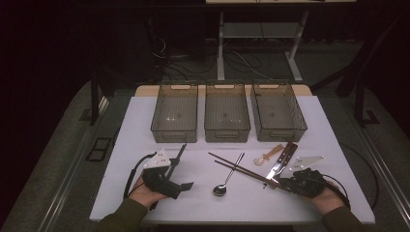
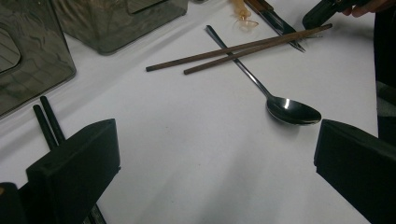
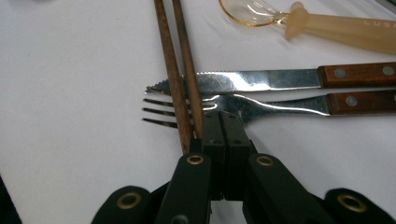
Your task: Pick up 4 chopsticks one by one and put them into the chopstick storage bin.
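My right gripper [image 3: 222, 123] is shut, its jaws pressed flat together with nothing visible between them. The tips rest just over the neck of a wood-handled fork [image 3: 266, 107]. A pair of brown chopsticks [image 3: 180, 70] runs past the jaws' left side, crossing the fork tines and the tip of a serrated knife [image 3: 252, 80]. In the high view that gripper [image 1: 276, 182] sits near the front right of the white table [image 1: 145, 125]. My left gripper [image 1: 183, 172] is held at the front left, open and holding nothing. A metal spoon [image 2: 292, 111] lies ahead of its wide-apart jaws [image 2: 215, 154].
Three smoky plastic bins [image 1: 175, 112] [image 1: 227, 112] [image 1: 278, 111] stand in a row at the back of the table. A small translucent amber spoon [image 1: 268, 155] lies beyond the knife. Two black chopsticks [image 2: 46, 122] lie beside the left gripper. Cables and desk legs are on the floor behind.
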Demonstrator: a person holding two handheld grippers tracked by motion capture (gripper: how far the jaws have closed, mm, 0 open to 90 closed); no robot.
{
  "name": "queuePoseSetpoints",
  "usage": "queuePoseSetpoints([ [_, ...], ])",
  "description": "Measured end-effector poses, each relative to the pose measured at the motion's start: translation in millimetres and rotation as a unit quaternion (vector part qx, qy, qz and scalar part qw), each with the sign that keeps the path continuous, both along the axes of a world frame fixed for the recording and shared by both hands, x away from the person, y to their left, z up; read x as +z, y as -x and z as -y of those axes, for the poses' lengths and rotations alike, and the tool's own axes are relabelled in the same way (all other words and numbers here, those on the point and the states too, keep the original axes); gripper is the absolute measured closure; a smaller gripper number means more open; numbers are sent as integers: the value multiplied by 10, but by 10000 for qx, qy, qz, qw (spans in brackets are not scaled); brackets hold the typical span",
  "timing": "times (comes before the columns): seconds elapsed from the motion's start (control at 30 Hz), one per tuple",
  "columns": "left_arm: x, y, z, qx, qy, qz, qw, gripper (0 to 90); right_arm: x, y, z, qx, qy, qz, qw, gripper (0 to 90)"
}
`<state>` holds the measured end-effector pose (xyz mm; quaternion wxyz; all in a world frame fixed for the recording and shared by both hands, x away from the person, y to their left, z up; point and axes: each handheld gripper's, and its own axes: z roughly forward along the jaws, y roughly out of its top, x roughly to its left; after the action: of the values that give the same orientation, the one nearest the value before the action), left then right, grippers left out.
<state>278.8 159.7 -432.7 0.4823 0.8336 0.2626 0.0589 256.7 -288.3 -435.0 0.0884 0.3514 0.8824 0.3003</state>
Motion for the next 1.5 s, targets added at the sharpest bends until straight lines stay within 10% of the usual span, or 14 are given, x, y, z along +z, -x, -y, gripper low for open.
queuePoseSetpoints([
  [0.9,-4,2,10,-45,-28,10,10000,0,27,105,82,-86,-39,110,9999,859],
  [1.5,-14,3,28,-61,-22,-13,10000,0,150,-214,-68,168,-820,201,9963,584],
])
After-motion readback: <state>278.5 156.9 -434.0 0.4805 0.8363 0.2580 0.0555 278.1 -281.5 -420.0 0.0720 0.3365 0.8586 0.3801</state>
